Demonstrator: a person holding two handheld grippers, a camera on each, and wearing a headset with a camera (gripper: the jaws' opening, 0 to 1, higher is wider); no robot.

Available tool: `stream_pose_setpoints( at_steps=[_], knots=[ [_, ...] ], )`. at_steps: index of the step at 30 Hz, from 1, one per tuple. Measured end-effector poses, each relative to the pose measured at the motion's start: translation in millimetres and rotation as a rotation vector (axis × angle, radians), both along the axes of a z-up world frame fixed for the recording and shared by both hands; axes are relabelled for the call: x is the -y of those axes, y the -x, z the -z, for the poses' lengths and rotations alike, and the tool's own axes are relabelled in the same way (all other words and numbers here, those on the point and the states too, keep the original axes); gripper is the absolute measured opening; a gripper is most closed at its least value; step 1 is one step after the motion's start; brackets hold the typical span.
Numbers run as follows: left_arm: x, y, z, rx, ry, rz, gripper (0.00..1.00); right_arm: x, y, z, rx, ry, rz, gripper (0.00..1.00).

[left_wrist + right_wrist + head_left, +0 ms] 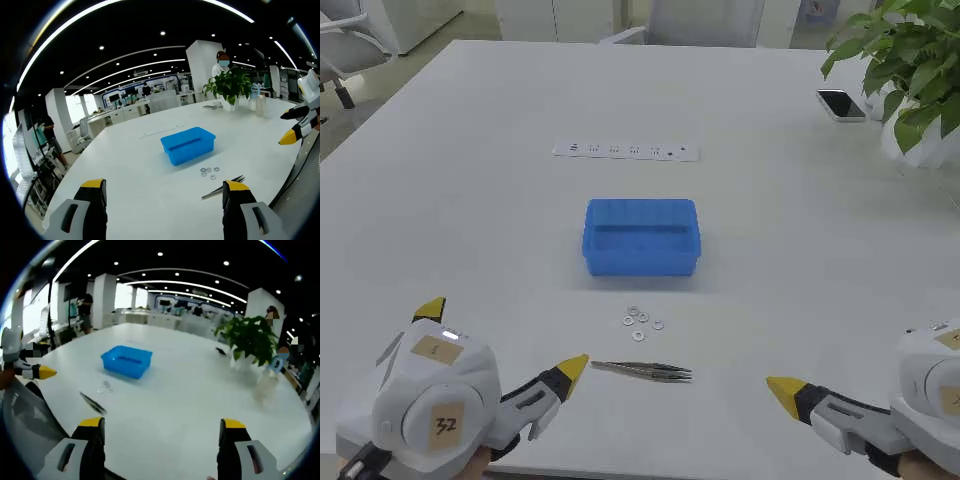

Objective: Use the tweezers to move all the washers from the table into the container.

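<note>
Several small metal washers (641,321) lie in a cluster on the white table, just in front of the blue container (641,236). Silver tweezers (642,370) lie flat nearer to me, below the washers. My left gripper (505,340) is open at the lower left, its right fingertip close to the tweezers' left end. My right gripper (788,390) is at the lower right, open and holding nothing. The left gripper view has the container (188,143), washers (209,171) and tweezers (221,187); the right gripper view has the container (126,360), washers (104,386) and tweezers (92,403).
A white power strip (626,151) lies behind the container. A phone (841,104) and a potted plant (910,70) sit at the far right. Office chairs stand beyond the table's far edge. People stand in the background of both gripper views.
</note>
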State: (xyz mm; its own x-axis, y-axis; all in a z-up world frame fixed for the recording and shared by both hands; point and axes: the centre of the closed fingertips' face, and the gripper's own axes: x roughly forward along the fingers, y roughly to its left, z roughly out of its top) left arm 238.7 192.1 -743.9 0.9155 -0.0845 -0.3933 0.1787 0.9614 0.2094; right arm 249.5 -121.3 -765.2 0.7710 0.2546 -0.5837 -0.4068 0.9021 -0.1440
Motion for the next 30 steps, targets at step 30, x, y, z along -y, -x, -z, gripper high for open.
stream_pose_setpoints(
  at_steps=[30],
  knots=[
    [-1.5, 0.5, -0.1, -0.001, -0.003, -0.006, 0.98, -0.2, 0.7, -0.3, 0.0, 0.001, -0.003, 0.92]
  ],
)
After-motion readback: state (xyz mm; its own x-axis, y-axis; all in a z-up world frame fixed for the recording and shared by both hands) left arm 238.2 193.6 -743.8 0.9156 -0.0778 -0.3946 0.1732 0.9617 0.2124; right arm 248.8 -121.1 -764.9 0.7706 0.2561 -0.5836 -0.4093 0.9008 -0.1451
